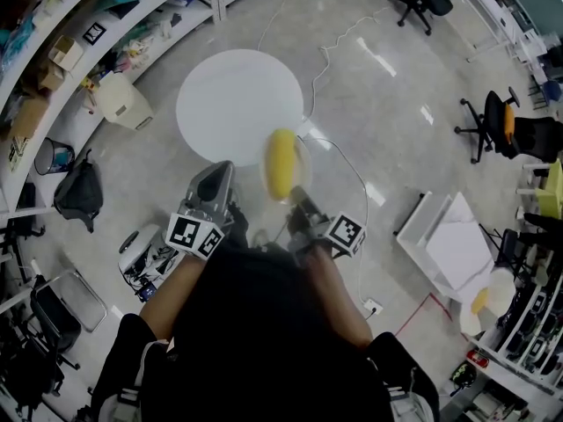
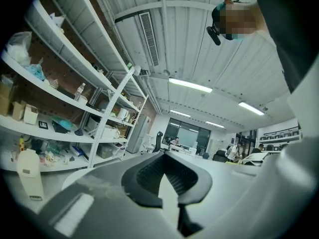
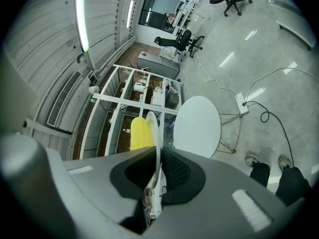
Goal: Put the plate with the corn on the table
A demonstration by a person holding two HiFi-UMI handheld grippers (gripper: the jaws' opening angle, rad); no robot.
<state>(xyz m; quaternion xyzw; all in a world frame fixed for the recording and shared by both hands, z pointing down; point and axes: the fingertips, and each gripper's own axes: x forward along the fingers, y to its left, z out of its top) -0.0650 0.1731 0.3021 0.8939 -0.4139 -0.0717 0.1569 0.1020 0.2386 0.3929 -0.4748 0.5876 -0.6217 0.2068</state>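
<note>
A yellow corn cob (image 1: 281,163) lies on a pale plate (image 1: 302,158) held in the air just short of the round white table (image 1: 239,104). My right gripper (image 1: 299,199) is shut on the plate's near rim. In the right gripper view the plate (image 3: 153,126) runs edge-on between the pads of the right gripper (image 3: 157,156), with the corn (image 3: 140,132) to its left and the table (image 3: 197,126) beyond. My left gripper (image 1: 215,183) hovers to the left of the plate, shut and holding nothing. The left gripper (image 2: 167,158) looks level toward shelves.
Cluttered shelving (image 1: 53,51) curves along the left, with a white bin (image 1: 123,102) and a black bag (image 1: 79,192) on the floor below. A cable (image 1: 339,51) trails past the table. Office chairs (image 1: 493,126) and white boards (image 1: 449,240) stand to the right.
</note>
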